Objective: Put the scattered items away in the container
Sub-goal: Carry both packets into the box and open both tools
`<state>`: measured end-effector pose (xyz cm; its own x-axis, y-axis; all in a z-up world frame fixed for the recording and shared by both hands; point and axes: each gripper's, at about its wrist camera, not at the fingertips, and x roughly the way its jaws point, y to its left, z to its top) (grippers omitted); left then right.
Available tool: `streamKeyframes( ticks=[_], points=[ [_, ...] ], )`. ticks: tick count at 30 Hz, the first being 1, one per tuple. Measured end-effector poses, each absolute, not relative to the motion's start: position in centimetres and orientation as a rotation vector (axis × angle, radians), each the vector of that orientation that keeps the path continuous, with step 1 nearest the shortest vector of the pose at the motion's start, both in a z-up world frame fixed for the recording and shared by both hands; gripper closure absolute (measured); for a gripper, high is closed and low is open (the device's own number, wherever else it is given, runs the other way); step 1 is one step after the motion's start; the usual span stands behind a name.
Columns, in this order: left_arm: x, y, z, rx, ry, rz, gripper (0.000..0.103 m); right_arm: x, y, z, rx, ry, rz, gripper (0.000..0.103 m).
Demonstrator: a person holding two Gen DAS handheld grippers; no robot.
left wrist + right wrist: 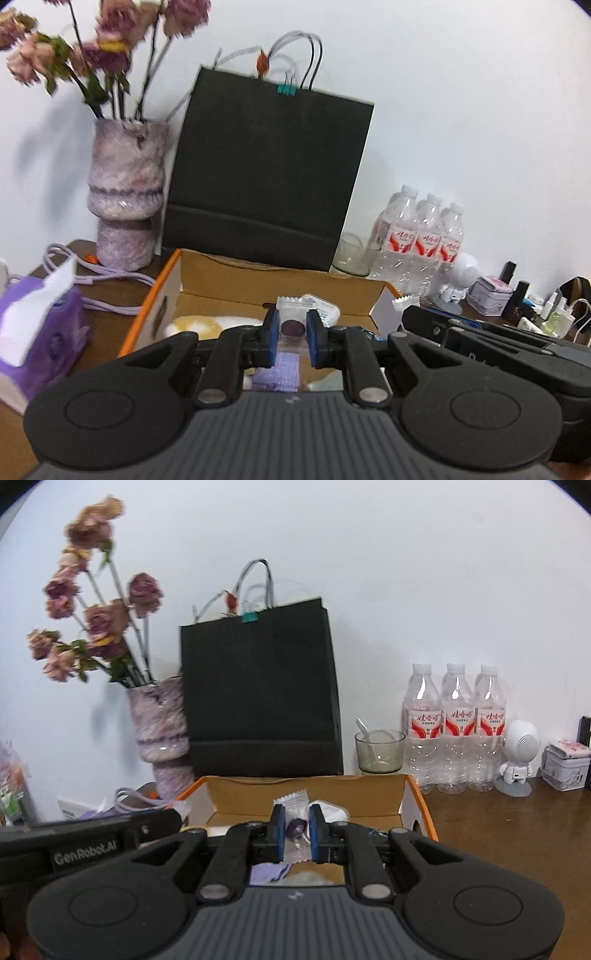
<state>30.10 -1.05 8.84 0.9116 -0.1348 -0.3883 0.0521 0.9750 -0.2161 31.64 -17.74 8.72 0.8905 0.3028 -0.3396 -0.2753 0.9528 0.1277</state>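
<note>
A clear snack packet (291,325) holding a dark purple sweet sits clamped between the left gripper (291,334) jaws, above the open cardboard box (168,295). The right gripper (297,829) likewise clenches a clear packet (295,812) over the box. Behind stand a black paper bag (266,170), a vase (125,192) and water bottles (456,727).

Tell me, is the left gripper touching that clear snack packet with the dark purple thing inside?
Touching. In the left wrist view the left gripper has its blue pads closed on the clear packet, pinching it above the cardboard box.
</note>
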Motion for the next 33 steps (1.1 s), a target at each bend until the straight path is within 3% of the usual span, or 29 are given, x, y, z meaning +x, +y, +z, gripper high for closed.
streamKeyframes(
  ticks=[7, 20, 21, 22, 24, 25, 27, 28, 33],
  points=[
    [34.2, -2.1, 7.1, -0.174, 0.463, -0.085, 0.086, 35.6, -17.9, 7.2, 0.072, 0.412, 0.285, 0.091],
    [34.8, -2.0, 5.9, -0.140, 0.513, -0.047, 0.086, 36.5, -18.3, 5.9, 0.068, 0.455, 0.268, 0.091],
    [34.7, -2.0, 6.0, -0.135, 0.509, -0.039, 0.084, 36.5, -18.4, 6.0, 0.069, 0.456, 0.265, 0.091],
    [34.7, -2.0, 6.1, -0.137, 0.505, -0.033, 0.070, 36.5, -18.5, 6.0, 0.072, 0.459, 0.265, 0.090],
    [34.6, -1.8, 6.3, -0.155, 0.509, -0.026, 0.035, 36.7, -18.8, 6.1, 0.084, 0.474, 0.274, 0.081],
    [34.6, -1.7, 6.5, -0.156, 0.508, 0.023, 0.022, 36.8, -19.0, 6.1, 0.097, 0.490, 0.290, 0.052],
    [34.6, -1.3, 6.7, -0.146, 0.496, 0.083, 0.000, 37.0, -19.6, 6.3, 0.129, 0.512, 0.277, 0.024],
    [34.5, -1.0, 6.8, -0.157, 0.479, 0.090, 0.000, 37.1, -20.0, 6.4, 0.144, 0.515, 0.267, 0.000],
    [34.4, -0.3, 7.0, -0.218, 0.487, 0.072, 0.000, 36.9, -21.1, 7.0, 0.201, 0.502, 0.297, 0.000]
  ],
)
